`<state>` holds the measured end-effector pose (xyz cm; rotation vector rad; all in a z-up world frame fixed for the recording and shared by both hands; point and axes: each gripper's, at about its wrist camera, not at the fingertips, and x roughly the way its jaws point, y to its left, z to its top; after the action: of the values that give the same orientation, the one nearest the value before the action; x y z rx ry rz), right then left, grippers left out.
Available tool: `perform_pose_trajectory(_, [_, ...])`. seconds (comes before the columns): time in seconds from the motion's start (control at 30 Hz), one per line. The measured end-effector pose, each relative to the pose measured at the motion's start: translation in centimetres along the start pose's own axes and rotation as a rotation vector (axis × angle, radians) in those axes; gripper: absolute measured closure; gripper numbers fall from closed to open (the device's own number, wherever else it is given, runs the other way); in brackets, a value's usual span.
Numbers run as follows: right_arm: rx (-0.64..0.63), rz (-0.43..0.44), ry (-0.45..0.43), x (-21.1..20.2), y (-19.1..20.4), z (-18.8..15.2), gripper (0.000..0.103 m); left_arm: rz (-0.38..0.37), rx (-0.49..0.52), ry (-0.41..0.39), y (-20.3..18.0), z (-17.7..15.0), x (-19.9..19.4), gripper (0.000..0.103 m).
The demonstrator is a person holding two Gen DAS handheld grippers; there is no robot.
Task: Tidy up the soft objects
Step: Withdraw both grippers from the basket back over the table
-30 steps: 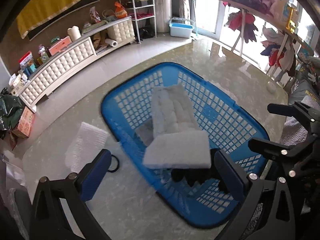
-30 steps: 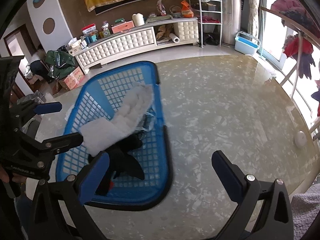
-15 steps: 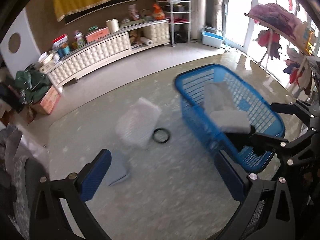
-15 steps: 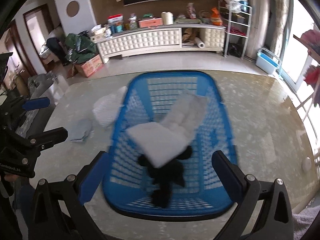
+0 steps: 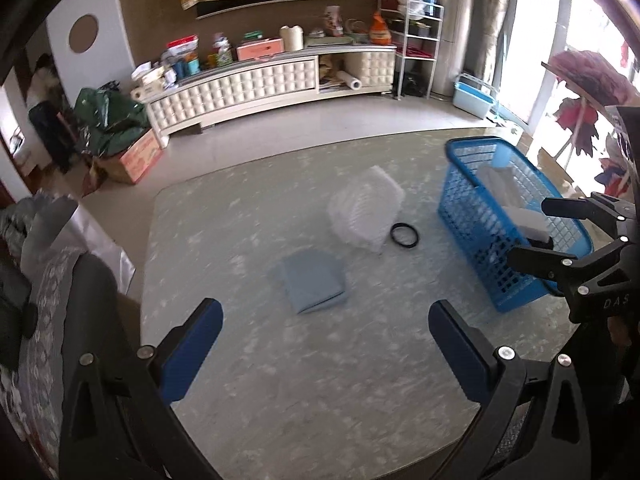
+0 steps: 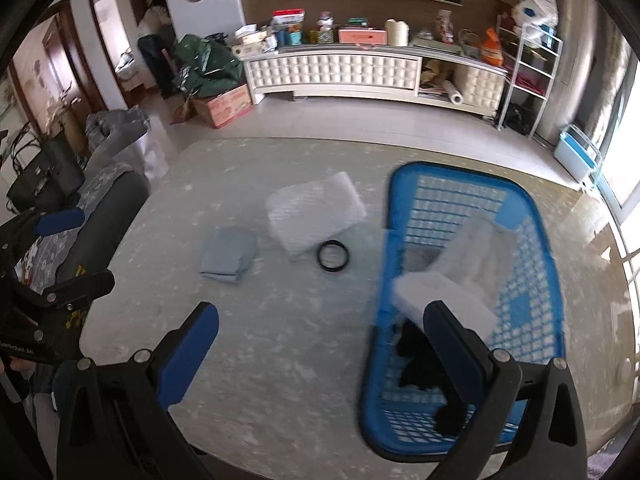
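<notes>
Left of the basket [image 5: 472, 216], the cloth [image 5: 313, 282] lies dead ahead of the left gripper [image 5: 325, 344], nearer than the right gripper [image 6: 320, 344], both wide open and empty.

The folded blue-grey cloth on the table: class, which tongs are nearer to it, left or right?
Left. The left tongs hang open just short of the folded blue-grey cloth, which is framed between their fingers. The right tongs are further off, beside the blue basket.
</notes>
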<state>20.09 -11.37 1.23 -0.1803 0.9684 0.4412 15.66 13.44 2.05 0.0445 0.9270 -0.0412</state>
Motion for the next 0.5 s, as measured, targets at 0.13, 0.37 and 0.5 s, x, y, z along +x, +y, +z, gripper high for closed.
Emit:
perform_pose_trajectory(0.13, [-0.029, 0.017, 0.021, 1.4, 1.7, 0.9, 0.0, -0.004, -0.034, 0.014, 2.1, -1.0, 0.3, 0.001])
perform_pose_trajectory(0.37, [-0.093, 0.022, 0.047, 3.6, 4.5, 2.2, 0.0, -0.015, -0.072, 0.028, 4.5, -1.9, 1.4, 0.001])
perform_pose_trajectory(0.5, [-0.111, 0.028, 0.056, 5.0, 5.8, 2.9, 0.0, -0.019, -0.095, 0.04, 5.7, -2.1, 2.6, 0.001])
